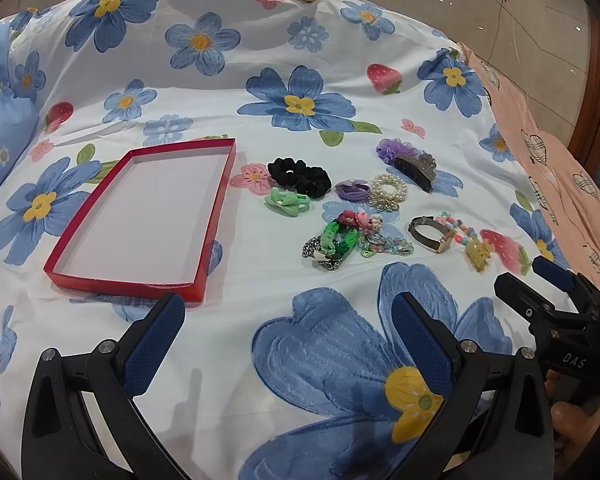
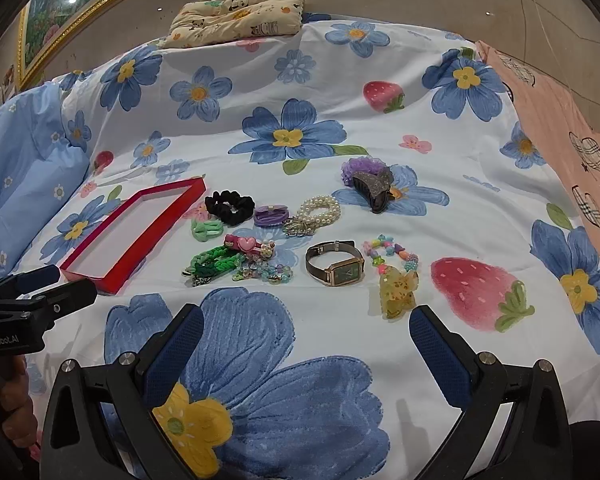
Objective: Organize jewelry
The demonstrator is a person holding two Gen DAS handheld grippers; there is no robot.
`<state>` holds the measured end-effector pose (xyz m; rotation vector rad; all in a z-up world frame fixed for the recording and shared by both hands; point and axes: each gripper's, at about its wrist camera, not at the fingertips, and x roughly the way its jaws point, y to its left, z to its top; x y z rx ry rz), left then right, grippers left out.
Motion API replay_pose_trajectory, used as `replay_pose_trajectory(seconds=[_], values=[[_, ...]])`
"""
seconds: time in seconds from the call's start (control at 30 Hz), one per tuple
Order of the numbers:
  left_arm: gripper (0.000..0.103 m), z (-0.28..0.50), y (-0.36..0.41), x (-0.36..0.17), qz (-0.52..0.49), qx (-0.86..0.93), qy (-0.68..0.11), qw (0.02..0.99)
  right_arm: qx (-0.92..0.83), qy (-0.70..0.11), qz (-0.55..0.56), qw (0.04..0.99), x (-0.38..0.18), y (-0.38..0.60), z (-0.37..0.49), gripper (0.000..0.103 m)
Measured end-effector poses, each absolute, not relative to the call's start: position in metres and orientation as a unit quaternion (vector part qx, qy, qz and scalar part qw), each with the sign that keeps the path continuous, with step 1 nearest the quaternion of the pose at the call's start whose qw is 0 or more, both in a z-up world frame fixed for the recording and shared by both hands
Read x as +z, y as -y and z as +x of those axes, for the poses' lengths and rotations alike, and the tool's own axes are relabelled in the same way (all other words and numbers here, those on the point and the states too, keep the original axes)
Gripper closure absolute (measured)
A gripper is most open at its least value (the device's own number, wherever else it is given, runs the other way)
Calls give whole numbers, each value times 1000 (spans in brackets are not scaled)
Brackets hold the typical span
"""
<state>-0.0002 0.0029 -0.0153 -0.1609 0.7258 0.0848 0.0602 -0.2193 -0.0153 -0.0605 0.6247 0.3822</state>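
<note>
Both tongs, left tongs and right tongs, gape empty above bed; watch nearest, red tray left.

Both cameras look forward and slightly down from low over a floral bedsheet, each past its own spread blue-padded fingers. The left wrist view sits nearer the red tray; the right wrist view sits nearer the wristwatch. Both share the tray, scattered accessories and the far patterned pillow.
</note>
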Motion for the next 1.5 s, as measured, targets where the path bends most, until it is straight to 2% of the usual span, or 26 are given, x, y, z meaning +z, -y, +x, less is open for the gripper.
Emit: replay_pose_trajectory(seconds=[0.8, 0.97, 1.13, 1.2, 1.5], values=[[0, 24, -5, -8, -78, 22, -368, 926, 196, -314, -10, 929, -6, 224, 76, 2], [0, 41, -11, -9, -84, 13, -380, 921, 201, -335, 13, 920, -6, 229, 99, 13], [11, 64, -14, -15, -75, 11, -400, 914, 203, -359, 26, 911, -12, 234, 119, 32], [17, 76, -17, -18, -76, 7, -410, 909, 205, -370, 30, 905, -15, 234, 129, 36], [19, 128, -26, -27, -57, 3, -436, 898, 194, -404, 25, 893, -24, 233, 171, 46]])
